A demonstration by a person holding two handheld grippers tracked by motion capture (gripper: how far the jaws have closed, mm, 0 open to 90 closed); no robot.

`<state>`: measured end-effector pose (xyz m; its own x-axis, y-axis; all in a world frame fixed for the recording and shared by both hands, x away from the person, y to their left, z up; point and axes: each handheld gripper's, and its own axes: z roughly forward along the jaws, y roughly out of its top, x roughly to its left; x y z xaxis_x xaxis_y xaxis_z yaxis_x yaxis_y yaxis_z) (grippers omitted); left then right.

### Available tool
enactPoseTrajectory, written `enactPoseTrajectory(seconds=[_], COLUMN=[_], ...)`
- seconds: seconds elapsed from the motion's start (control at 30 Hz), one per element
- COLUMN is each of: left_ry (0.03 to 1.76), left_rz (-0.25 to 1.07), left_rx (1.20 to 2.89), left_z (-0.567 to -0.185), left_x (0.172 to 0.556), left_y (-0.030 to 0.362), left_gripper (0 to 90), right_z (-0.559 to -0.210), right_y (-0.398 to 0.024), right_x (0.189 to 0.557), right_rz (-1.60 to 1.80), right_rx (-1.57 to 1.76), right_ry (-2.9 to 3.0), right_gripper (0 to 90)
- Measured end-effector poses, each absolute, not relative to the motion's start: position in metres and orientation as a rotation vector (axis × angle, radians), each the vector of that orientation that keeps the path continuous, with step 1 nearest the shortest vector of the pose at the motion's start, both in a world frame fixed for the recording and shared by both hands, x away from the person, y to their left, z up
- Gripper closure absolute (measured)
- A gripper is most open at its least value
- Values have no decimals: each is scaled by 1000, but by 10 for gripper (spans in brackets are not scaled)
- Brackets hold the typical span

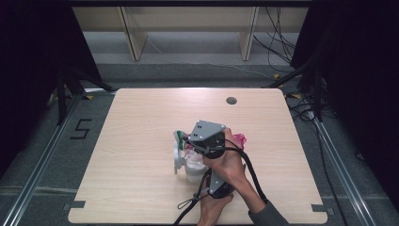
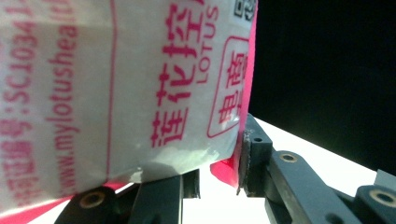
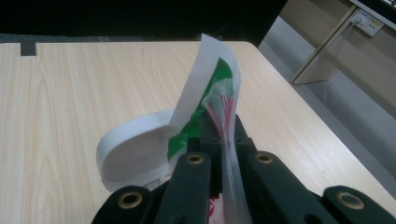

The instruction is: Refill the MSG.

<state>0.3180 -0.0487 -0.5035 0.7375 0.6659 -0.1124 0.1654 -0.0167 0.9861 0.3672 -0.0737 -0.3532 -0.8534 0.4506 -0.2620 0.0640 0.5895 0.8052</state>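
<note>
Two hand-held grippers are at work over one pale wood-grain worktop, smooth and matte, with rounded corners.

The right hand-held gripper is clenched on a thin plastic wrapper: a glossy film, white with a green patch and fine red streaks, pinched flat between the black jaws and standing up above them in a tilted point. Just beyond those jaws sits a white tub, round and smooth-walled, its near side cut off by the gripper body.

The left hand-held gripper has a packet between its jaws. The packet is a soft white pouch with pink print and a pink edge, slightly creased. The jaw on the right of that view lies against the pink edge; on the other side the contact is hard to make out, so I cannot tell whether this is a firm grasp. The packet's top and left are cut off.

From the high view, both hands crowd together near the worktop's middle. The right one covers most of the tub and packet, and the left one sits below it, partly cut off by the frame.
</note>
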Motion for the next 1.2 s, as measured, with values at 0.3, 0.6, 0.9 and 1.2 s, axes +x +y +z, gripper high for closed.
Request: enactPoseTrajectory(seconds=[0.3, 0.6, 0.9, 1.2], left_ry=[696, 686, 691, 688], left_rz=[462, 460, 460, 463], left_rx=[1565, 1558, 1560, 1558], left_z=[-503, -503, -503, -503], left_x=[318, 317, 317, 318], left_y=[-49, -49, -50, -49], left_gripper=[731, 731, 731, 732], right_z=[-353, -351, -352, -352], right_y=[-73, -72, -73, -72], right_x=[368, 365, 367, 365], right_rz=[1177, 1157, 1161, 1164], right_rx=[400, 377, 386, 385], right_ry=[2374, 2370, 2371, 2375], right_gripper=[898, 899, 898, 898])
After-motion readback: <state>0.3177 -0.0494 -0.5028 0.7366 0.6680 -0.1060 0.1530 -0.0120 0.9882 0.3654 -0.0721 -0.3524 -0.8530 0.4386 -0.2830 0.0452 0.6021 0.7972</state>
